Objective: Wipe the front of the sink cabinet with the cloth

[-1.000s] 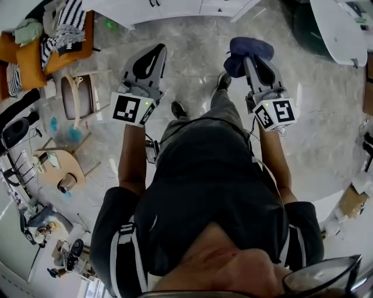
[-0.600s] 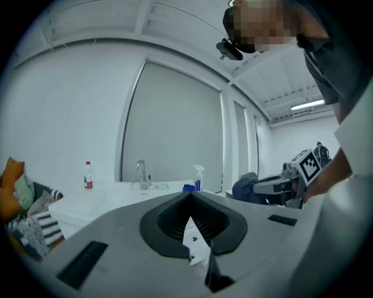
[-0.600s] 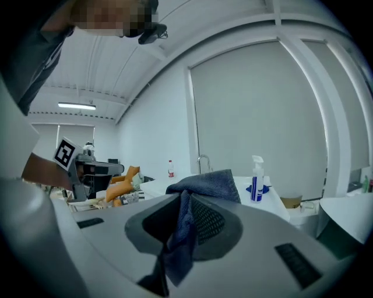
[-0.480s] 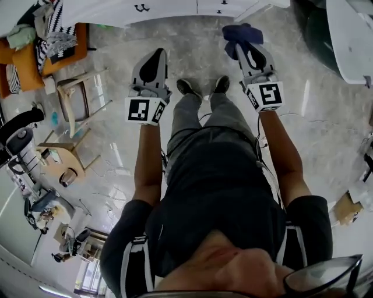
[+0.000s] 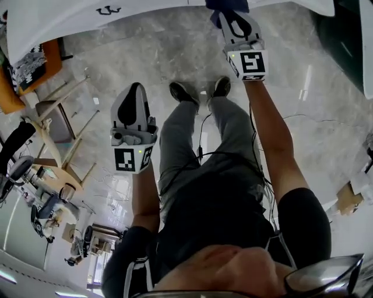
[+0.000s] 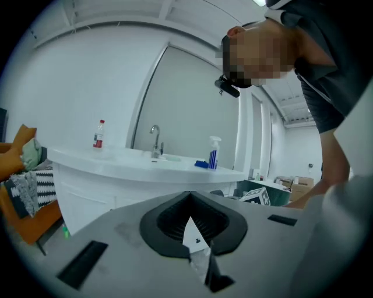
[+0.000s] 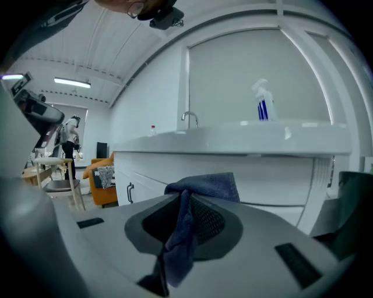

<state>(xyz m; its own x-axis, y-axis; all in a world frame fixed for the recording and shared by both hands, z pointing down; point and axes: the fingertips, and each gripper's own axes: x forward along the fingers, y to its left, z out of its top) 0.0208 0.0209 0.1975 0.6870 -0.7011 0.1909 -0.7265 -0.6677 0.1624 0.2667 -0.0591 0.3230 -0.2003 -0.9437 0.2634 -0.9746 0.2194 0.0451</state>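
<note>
At the far left an orange sofa (image 5: 11,96) and a thin-legged wooden chair (image 5: 49,110) crowd the floor's edge, leaving a narrow lane beside the left gripper (image 5: 135,88). That gripper hangs low over the floor, well back from the sink cabinet (image 5: 70,20). Its smooth grey plastic jaws are drawn together to a thin slit, with nothing between them. Ahead of it the glossy, grey-veined stone floor (image 5: 169,49) lies open right up to the cabinet's curved white front, which is smooth and carries a small black handle (image 5: 108,10).

In the left gripper view the pale counter (image 6: 145,166) overhangs that front. It bears a clear bottle (image 6: 99,134), a chrome faucet (image 6: 155,139) and a spray bottle (image 6: 213,152). The person's shoes (image 5: 183,92) stand between the two arms.

Further right, the right gripper (image 5: 230,14) reaches up to the cabinet's lower edge. Its jaws are clamped on the cloth (image 7: 201,187), a soft, dark blue fabric that bunches in folds past the fingertips. The cloth sits just in front of the cabinet front; whether it touches cannot be told. Right of that arm the floor runs wide toward a dark green object (image 5: 341,32) with a rounded edge
</note>
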